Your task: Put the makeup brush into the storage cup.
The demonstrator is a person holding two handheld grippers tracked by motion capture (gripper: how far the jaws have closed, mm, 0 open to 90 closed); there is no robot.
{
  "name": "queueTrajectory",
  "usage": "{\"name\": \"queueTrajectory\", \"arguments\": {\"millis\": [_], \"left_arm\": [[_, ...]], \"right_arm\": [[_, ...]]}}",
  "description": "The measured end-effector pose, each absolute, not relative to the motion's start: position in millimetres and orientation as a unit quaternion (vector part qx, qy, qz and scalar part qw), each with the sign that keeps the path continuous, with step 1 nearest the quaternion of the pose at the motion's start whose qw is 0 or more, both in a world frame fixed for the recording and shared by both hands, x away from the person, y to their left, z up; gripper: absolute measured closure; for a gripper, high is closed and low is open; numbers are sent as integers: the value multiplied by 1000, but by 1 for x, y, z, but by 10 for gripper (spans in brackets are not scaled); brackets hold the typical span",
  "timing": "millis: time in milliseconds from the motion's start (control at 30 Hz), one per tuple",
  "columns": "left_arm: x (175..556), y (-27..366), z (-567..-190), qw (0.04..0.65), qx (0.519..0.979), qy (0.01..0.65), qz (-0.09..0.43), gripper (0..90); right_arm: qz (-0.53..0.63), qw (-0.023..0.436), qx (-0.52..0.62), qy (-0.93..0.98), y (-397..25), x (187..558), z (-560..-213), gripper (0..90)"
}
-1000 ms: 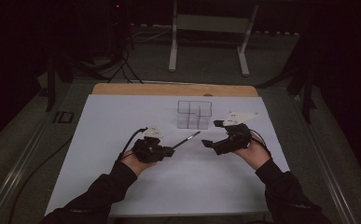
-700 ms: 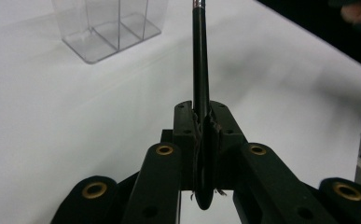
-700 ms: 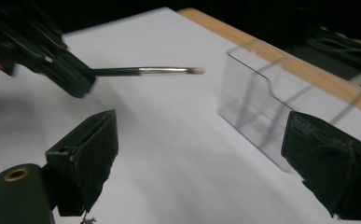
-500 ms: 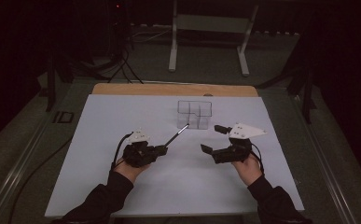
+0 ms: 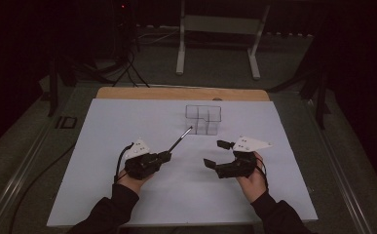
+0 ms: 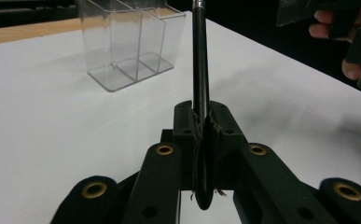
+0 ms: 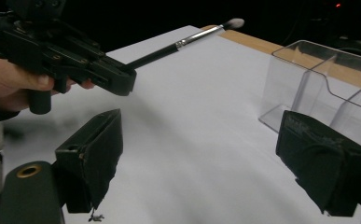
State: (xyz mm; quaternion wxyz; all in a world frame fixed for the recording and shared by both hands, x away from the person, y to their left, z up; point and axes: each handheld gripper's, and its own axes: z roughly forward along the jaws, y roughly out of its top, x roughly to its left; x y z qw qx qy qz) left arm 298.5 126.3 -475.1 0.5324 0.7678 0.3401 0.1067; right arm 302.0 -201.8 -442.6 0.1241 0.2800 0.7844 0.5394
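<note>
**Brush clamped in the left gripper, right gripper spread wide**

The left gripper [image 5: 165,156] is clenched on the dark handle of a makeup brush [image 5: 180,140]. In the left gripper view its jaws pinch the brush's [image 6: 199,70] rear end, and the shaft runs straight ahead of them, above the white table cover [image 5: 127,122]. The pale bristle tip points toward the clear divided organizer [image 5: 203,118], which stands ahead of the left gripper and slightly to its right; the tip is near the organizer's front wall, though contact cannot be told. The right gripper [image 5: 218,154] is released, jaws far apart and holding nothing. From the right gripper view the organizer [image 7: 325,88] sits just beyond its right jaw, and the left gripper [image 7: 122,79] hangs ahead of its left jaw.
</note>
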Motion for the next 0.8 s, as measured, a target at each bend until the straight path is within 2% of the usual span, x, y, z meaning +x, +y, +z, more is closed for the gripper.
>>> {"name": "queueTrajectory", "arguments": {"millis": [267,467,633,800], "left_arm": [[299,126,-488,547,762,330,106,845],[299,125,-492,560,759,314,107,845],[300,126,-492,567,754,315,107,845],[299,126,-491,568,753,314,109,845]], "right_arm": [[548,125,291,774,-199,295,-440,133],[544,150,288,774,-190,287,-428,109],[564,144,310,751,-180,289,-417,103],[576,119,340,734,-168,297,-407,103]]}}
